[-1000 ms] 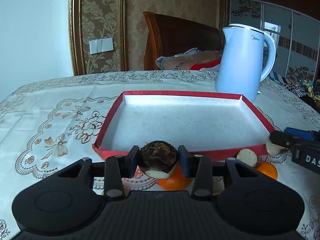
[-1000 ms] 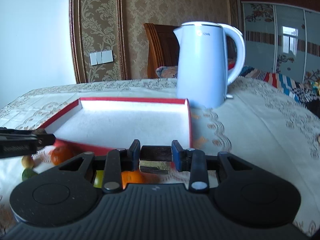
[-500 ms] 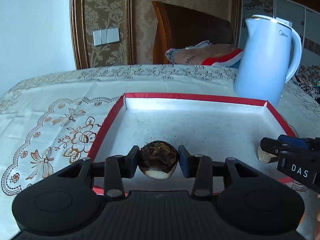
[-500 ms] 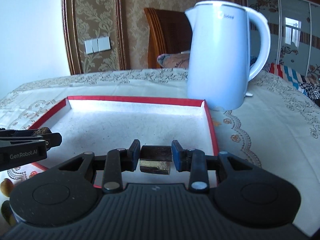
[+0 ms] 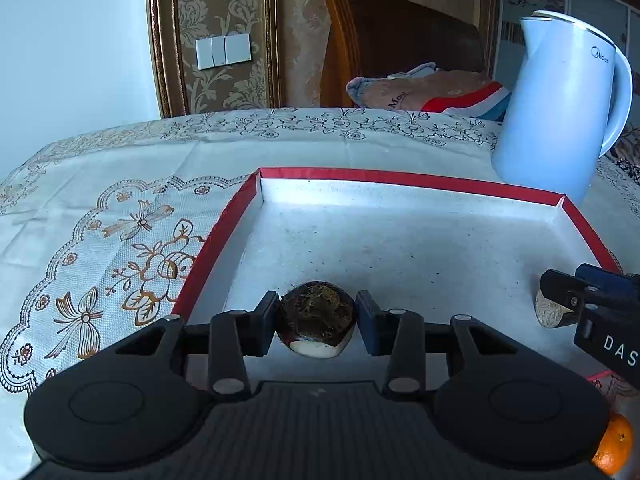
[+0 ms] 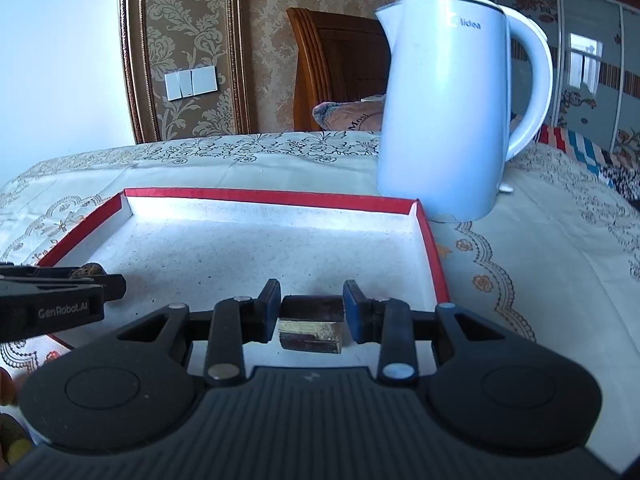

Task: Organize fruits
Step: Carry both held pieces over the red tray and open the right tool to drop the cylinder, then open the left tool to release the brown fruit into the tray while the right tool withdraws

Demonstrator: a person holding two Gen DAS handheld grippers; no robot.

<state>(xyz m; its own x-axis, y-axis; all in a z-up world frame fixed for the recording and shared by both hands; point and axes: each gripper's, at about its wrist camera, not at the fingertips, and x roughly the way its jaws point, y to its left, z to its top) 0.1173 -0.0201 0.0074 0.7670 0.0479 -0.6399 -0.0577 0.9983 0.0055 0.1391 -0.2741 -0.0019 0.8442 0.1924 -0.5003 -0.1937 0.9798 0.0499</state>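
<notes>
My left gripper (image 5: pixel 316 322) is shut on a dark brown round fruit with a pale underside (image 5: pixel 316 316), held over the near left part of the red-rimmed white tray (image 5: pixel 400 178). My right gripper (image 6: pixel 311 312) is shut on a dark brown fruit slice with a pale cut face (image 6: pixel 311 322), over the tray's near right part (image 6: pixel 434 256). The right gripper also shows at the right of the left wrist view (image 5: pixel 560 296), with the slice (image 5: pixel 550 312) in it. The left gripper shows at the left of the right wrist view (image 6: pixel 100 280).
A pale blue electric kettle (image 5: pixel 560 108) (image 6: pixel 448 108) stands just behind the tray's far right corner. An orange (image 5: pixel 614 450) lies on the patterned tablecloth (image 5: pixel 100 220) near the tray's front right. A wooden chair with folded cloth stands behind the table.
Both grippers have moved forward from the tray's near edge to above its floor, each still holding its fruit. The loose fruit at the front has dropped out of view.
</notes>
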